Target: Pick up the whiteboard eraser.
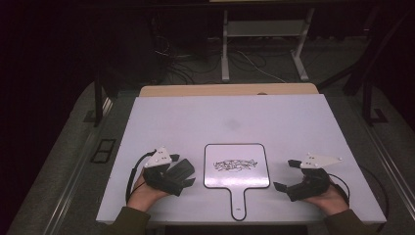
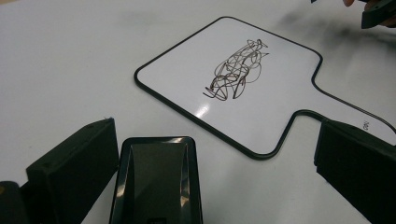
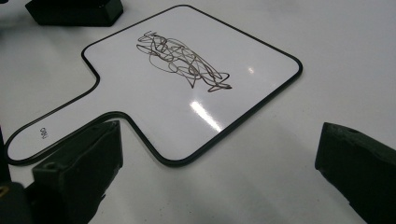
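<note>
A paddle-shaped whiteboard (image 1: 236,166) with a black rim lies flat at the table's front middle, its handle (image 1: 238,203) towards the person. A dark scribble (image 1: 235,165) marks its face (image 2: 243,79) (image 3: 187,79). Left of it my left gripper (image 1: 183,170) (image 2: 215,140) rests on the table with its jaws wide apart. A black eraser (image 1: 181,169) (image 2: 156,182) lies between them, close beside one jaw and well clear of the other. My right gripper (image 1: 285,174) (image 3: 219,140) stands open right of the board, with only bare table between its jaws.
The white table top (image 1: 235,117) is bare behind the board. A wooden strip (image 1: 227,90) runs along its far edge. Beyond it are desk legs (image 1: 225,49) and cables on a dark floor. The right gripper's tip (image 2: 378,14) shows far off in the left gripper view.
</note>
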Demonstrator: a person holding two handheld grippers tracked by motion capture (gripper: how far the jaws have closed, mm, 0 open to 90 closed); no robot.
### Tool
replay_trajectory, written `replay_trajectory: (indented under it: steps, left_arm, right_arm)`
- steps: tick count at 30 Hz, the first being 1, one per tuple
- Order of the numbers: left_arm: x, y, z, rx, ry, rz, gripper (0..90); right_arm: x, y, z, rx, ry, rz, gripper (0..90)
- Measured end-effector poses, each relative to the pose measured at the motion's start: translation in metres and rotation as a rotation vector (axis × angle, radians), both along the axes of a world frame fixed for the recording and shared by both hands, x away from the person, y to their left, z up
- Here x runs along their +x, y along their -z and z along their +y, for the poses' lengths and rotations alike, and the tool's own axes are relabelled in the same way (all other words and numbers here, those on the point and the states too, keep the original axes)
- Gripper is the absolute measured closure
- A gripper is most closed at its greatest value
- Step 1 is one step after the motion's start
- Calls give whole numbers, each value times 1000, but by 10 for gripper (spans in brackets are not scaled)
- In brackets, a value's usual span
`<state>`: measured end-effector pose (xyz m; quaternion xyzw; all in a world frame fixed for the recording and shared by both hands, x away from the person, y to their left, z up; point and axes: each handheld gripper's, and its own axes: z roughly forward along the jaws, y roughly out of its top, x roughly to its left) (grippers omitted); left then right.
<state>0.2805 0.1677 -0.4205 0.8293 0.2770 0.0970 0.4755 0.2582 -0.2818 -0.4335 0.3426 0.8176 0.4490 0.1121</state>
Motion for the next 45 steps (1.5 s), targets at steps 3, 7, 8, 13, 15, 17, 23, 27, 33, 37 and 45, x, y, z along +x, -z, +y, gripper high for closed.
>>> replay_trajectory:
  steps: [3, 7, 8, 13, 15, 17, 23, 27, 33, 37, 45]
  left_arm:
    - [0, 0, -1, 6, -2, 5, 0]
    - [1, -2, -2, 18, -5, 5, 0]
    - [1, -2, -2, 18, -5, 5, 0]
    - [3, -6, -2, 26, -8, -2, 0]
    - [3, -7, -2, 34, -13, -9, 0]
    - [5, -9, -1, 42, -16, -12, 0]
    - [9, -10, 2, 38, -31, -5, 0]
    - [11, -10, 4, 39, -37, -7, 0]
    - [13, -11, 8, 39, -45, -7, 0]
    - [14, -11, 10, 42, -51, -7, 0]
    - [16, -11, 20, 55, -71, -2, 0]
  right_arm:
    - [0, 0, 0, 0, -1, -1, 0]
    - [0, 0, 0, 2, -6, -3, 0]
    - [0, 0, 0, 6, -6, -4, 0]
    - [-1, -1, -1, 10, -7, -8, 0]
    - [-2, -2, 0, 11, -7, -8, 0]
    - [-2, -1, 1, 7, -6, -9, 0]
    - [-1, -1, 1, 4, -8, -6, 0]
    - [-1, 0, 0, 7, -8, -3, 0]
    - [-1, 0, 0, 6, -9, -6, 0]
    - [-1, 0, 0, 7, -11, -6, 0]
    - [-1, 0, 0, 9, -11, -7, 0]
